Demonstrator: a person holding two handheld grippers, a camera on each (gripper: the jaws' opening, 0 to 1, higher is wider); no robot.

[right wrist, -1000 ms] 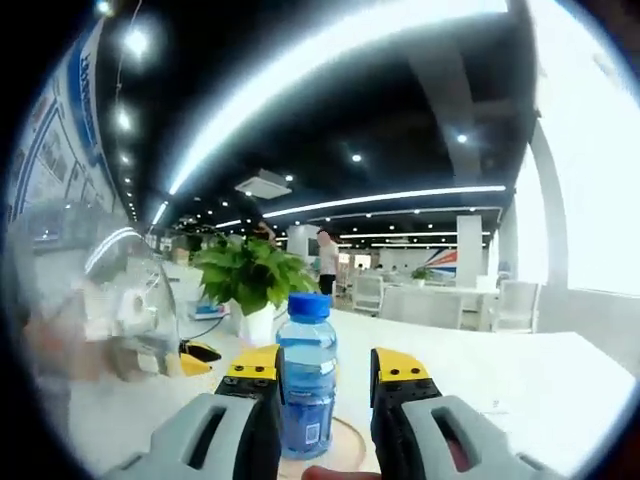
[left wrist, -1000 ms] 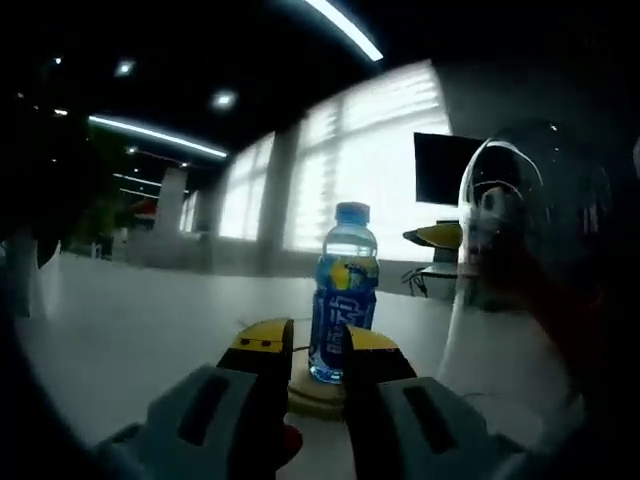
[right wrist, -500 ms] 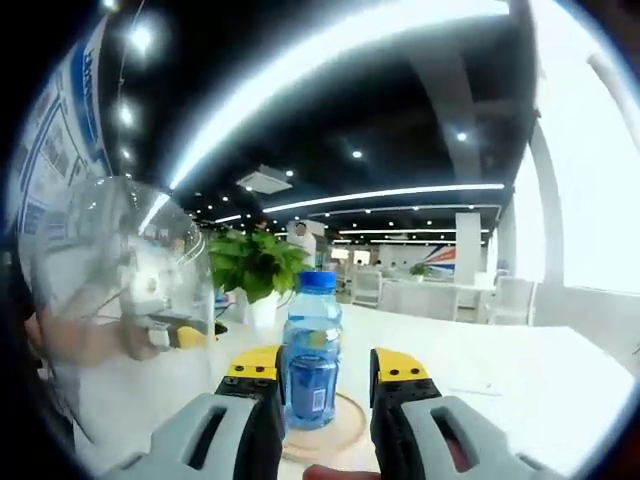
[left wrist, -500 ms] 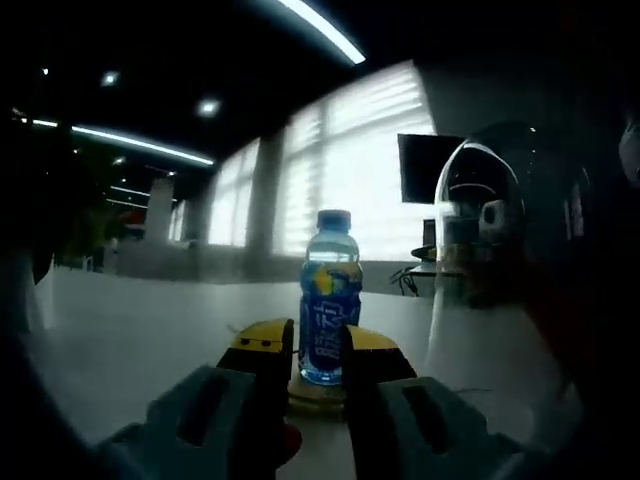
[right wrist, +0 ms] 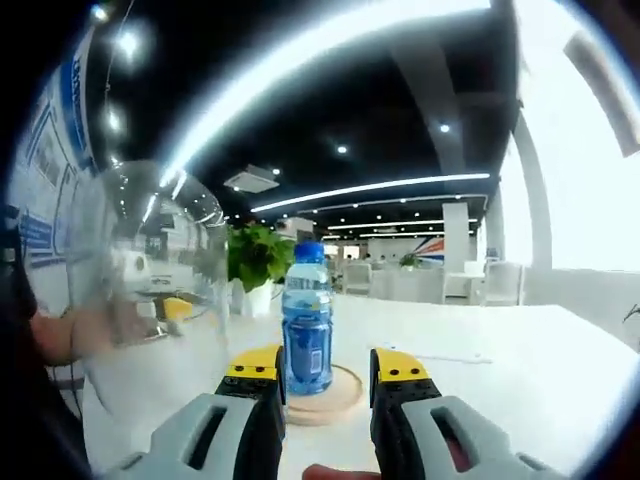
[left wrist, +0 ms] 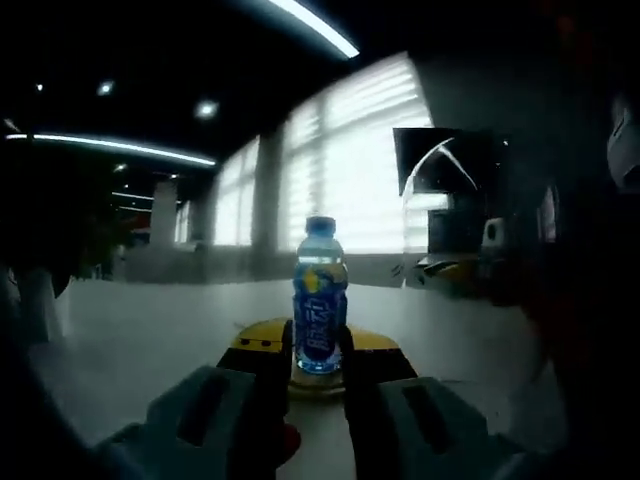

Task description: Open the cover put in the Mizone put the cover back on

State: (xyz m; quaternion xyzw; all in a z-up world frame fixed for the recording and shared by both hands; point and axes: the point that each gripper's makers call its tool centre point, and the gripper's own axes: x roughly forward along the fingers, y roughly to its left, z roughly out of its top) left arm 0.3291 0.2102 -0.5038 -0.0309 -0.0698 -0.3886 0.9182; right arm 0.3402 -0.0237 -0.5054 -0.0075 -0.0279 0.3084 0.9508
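Note:
A Mizone bottle with a blue label and blue cap stands upright on a round wooden base. My left gripper is just short of it, jaws a narrow gap apart, nothing between them. In the right gripper view the same bottle on the base stands beyond my right gripper, which is open and empty. A clear dome cover hangs off the table left of the bottle, with a blurred hand behind it. In the left gripper view the cover is up at the right.
The white table stretches to the right. A potted plant stands behind the bottle. A dark monitor sits at the back right in the left gripper view, against bright windows.
Both views have drawn back, so the bottle looks smaller. In the right gripper view the dome cover has risen and come nearer the bottle. Both grippers' jaw gaps are unchanged.

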